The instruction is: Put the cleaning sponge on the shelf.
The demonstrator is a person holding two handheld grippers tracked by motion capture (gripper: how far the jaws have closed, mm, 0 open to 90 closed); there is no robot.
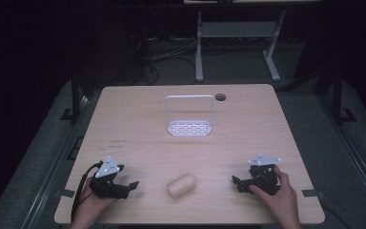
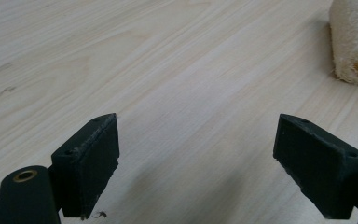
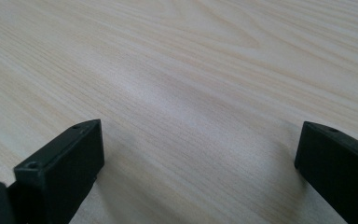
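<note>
While both hands rest low at the near edge of the bench, each tool sits wide open and holds nothing.
Left tool points right and right tool points left, both toward the loofah, which lies on its side between them, nearer the left one and touching neither. Past it, well apart toward the far edge, stands a white rack, upright.

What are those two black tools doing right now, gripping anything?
Left black tool: open, holding nothing; the beige fibrous roll lies apart from it.
Right black tool: open, holding nothing.
</note>
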